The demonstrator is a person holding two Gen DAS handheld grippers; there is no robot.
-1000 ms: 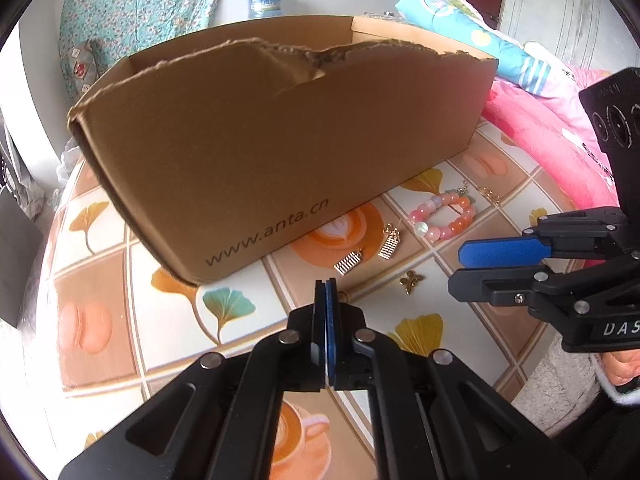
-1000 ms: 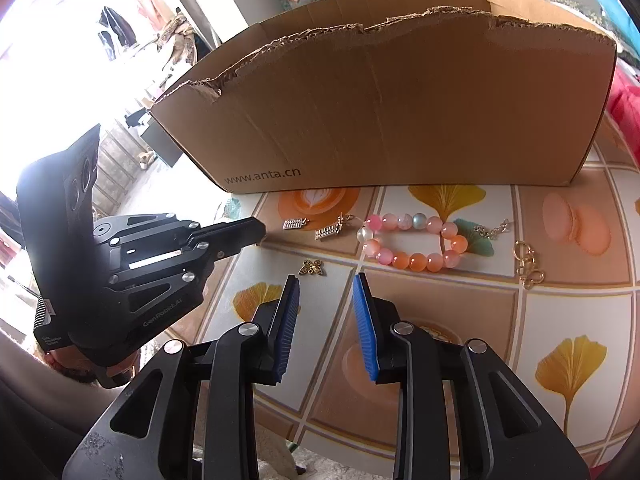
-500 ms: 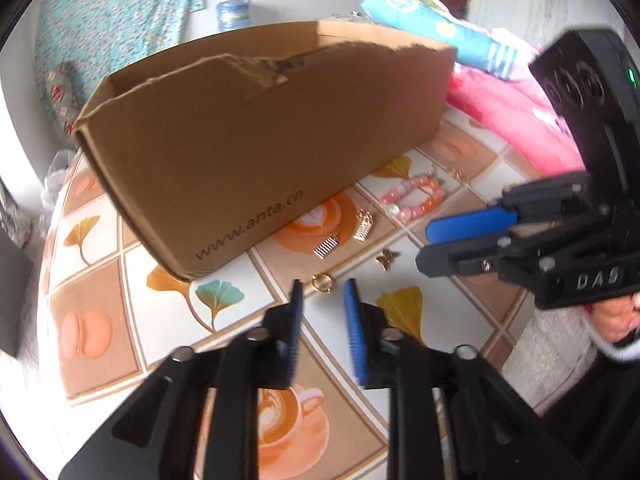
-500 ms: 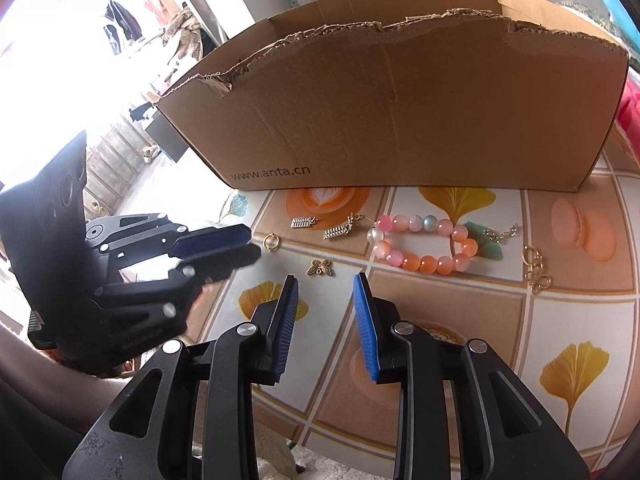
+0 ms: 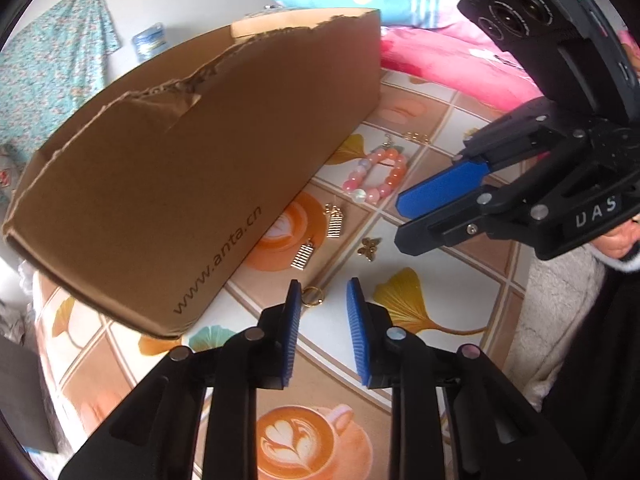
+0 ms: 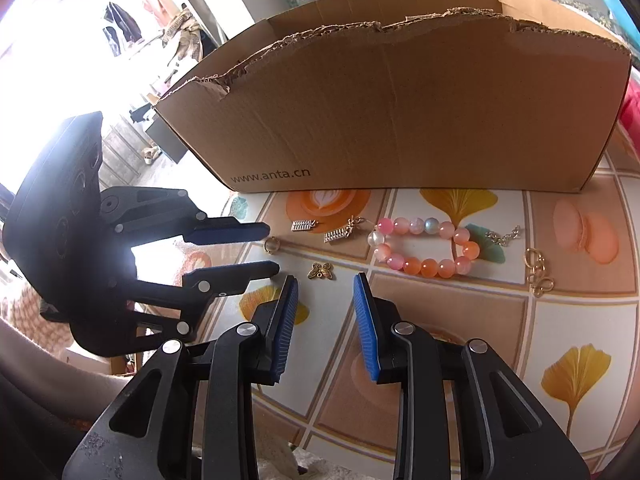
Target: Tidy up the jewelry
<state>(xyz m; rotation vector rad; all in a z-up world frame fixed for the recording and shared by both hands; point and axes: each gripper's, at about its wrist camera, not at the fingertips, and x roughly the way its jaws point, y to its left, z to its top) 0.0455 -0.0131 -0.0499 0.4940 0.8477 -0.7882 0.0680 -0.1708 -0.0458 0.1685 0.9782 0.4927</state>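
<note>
A small gold ring (image 5: 311, 295) lies on the patterned tablecloth just ahead of my left gripper (image 5: 324, 284), between its blue fingertips; the jaws are closing and the pads do not touch it. Further on lie two gold ladder earrings (image 5: 335, 220), a butterfly charm (image 5: 369, 248) and a pink-orange bead bracelet (image 5: 394, 174). My right gripper (image 6: 326, 279) stands open and holds nothing, a little short of the butterfly charm (image 6: 320, 271). In the right wrist view the ring (image 6: 272, 245) sits between the left gripper's fingers (image 6: 240, 234).
A torn brown cardboard box (image 6: 400, 120) stands behind the jewelry, its inside hidden. A gold chain clasp (image 6: 538, 276) lies to the right of the bracelet (image 6: 428, 267). Pink and blue bedding (image 5: 440, 64) lies beyond the table. A sleeve and hand hold the right gripper.
My left gripper was shut and has come apart, and the gold ring now lies on the table at its tips. That gripper has also rolled. The right gripper has not moved.
</note>
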